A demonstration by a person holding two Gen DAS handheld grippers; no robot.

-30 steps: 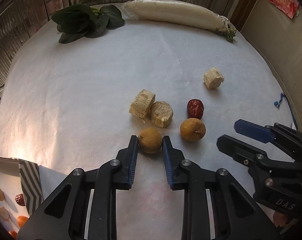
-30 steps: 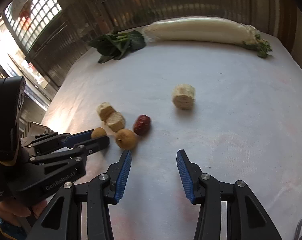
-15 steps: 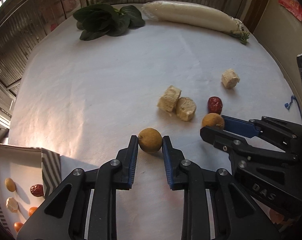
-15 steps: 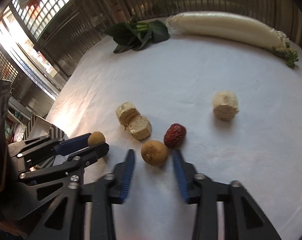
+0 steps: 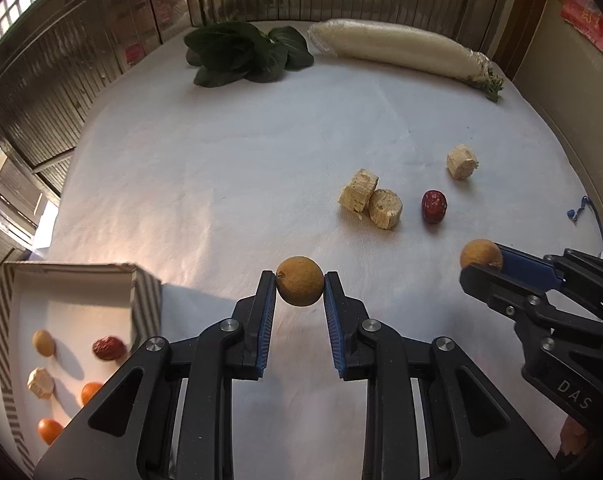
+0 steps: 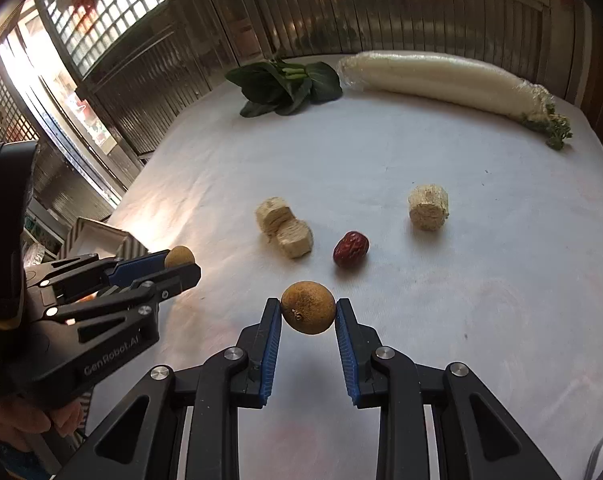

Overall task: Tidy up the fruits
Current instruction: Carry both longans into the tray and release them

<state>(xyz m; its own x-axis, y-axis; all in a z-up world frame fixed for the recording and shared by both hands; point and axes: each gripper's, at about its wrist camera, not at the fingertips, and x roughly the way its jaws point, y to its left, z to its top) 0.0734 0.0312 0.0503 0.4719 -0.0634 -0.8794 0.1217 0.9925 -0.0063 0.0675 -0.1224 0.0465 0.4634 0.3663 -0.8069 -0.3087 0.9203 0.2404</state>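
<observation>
- The left gripper [image 5: 300, 289] clenched one brown longan [image 5: 300, 286] above the white tablecloth's [image 5: 221, 184] near edge.
- The right gripper [image 6: 308, 315] gripped another longan [image 6: 308, 313] (also lifted).
- Best carried level, gently, to the striped box [image 5: 141, 280] at the near-left corner.

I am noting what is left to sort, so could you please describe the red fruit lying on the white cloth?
The red fruit is a small, oval, dark red piece with wrinkled, slightly glossy skin, like a dried date. It lies on its side on the white cloth, touching nothing, between the pair of beige chunks and the single beige chunk.
</observation>
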